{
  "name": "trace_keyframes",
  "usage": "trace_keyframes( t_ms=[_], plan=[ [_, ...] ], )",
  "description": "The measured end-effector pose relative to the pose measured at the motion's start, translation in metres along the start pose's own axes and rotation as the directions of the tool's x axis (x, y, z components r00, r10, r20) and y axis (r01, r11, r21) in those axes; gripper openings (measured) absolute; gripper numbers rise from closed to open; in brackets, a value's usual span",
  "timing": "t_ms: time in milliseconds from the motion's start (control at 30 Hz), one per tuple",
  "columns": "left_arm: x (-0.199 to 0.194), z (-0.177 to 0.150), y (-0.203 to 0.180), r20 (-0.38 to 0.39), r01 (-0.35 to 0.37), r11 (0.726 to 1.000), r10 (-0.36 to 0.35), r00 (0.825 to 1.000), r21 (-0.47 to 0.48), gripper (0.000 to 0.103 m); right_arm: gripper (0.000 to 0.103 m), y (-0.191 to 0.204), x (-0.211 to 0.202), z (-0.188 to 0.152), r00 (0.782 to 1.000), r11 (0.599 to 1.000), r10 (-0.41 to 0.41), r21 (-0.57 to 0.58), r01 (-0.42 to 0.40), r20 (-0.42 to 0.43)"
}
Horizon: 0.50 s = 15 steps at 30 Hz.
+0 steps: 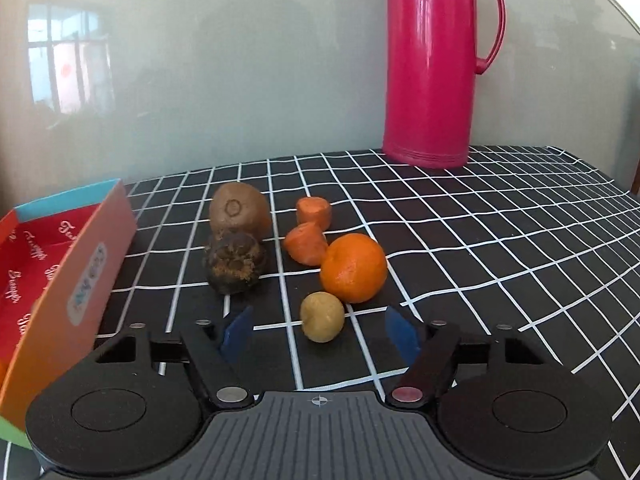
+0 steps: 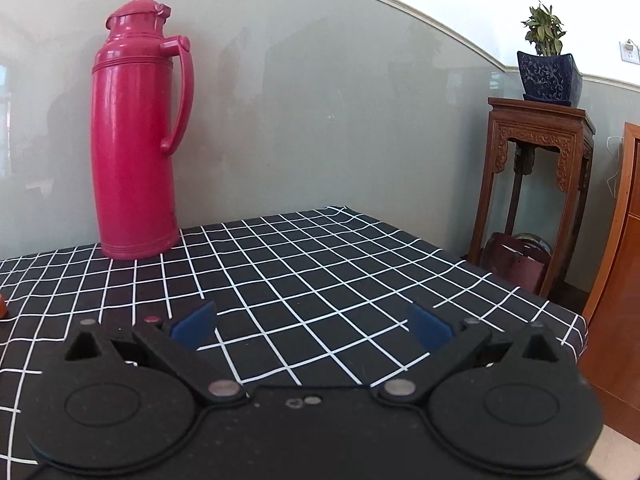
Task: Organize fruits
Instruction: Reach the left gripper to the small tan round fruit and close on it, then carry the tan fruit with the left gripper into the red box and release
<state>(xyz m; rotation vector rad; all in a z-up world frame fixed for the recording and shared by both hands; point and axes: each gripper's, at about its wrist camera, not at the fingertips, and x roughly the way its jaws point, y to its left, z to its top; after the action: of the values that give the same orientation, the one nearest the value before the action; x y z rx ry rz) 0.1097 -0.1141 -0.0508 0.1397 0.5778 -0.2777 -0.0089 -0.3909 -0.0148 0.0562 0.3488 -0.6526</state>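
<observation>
In the left wrist view several items lie on the black checked tablecloth point(image 1: 500, 240): a brown kiwi point(image 1: 239, 210), a dark wrinkled fruit point(image 1: 234, 266), two orange carrot pieces point(image 1: 314, 211) point(image 1: 306, 243), a mandarin point(image 1: 354, 268) and a small yellow-brown fruit point(image 1: 322, 317). My left gripper point(image 1: 320, 332) is open, with the small yellow-brown fruit between its blue pads point(image 1: 238, 330); neither pad touches it. An orange box with a red inside point(image 1: 60, 280) stands at the left. My right gripper point(image 2: 312, 326) is open over bare cloth with nothing between its fingers.
A tall pink thermos point(image 1: 436, 64) point(image 2: 136, 140) stands at the back by the grey wall. Right of the table's edge point(image 2: 560, 312) stand a carved wooden stand point(image 2: 536, 184) with a potted plant point(image 2: 548, 68) and a wooden cabinet point(image 2: 624, 280).
</observation>
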Motion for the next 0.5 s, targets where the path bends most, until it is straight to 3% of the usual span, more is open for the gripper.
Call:
trace_keyframes(
  t_ms=[67,133,233,500],
  plan=[
    [0.005,0.001,-0.003,-0.017,0.003,1.000,-0.003,1.000,0.010,0.061,0.102,0.001,0.001,-0.001,1.000,1.000,-0.008,-0.012,0.008,-0.004],
    [0.007,0.002,-0.002,-0.028,0.016,1.000,-0.016,0.999,-0.008,0.042,0.102,0.000,0.002,-0.002,1.000,1.000,-0.013,-0.014,0.013,-0.009],
    [0.008,0.002,-0.001,-0.028,0.028,1.000,-0.028,0.999,-0.014,0.027,0.102,-0.002,0.004,-0.002,1.000,1.000,-0.021,-0.006,0.020,-0.013],
    [-0.010,0.003,0.011,0.010,0.030,0.999,-0.030,1.000,-0.021,0.024,0.102,0.007,0.000,-0.001,1.000,1.000,-0.003,-0.021,0.003,-0.014]
  ],
)
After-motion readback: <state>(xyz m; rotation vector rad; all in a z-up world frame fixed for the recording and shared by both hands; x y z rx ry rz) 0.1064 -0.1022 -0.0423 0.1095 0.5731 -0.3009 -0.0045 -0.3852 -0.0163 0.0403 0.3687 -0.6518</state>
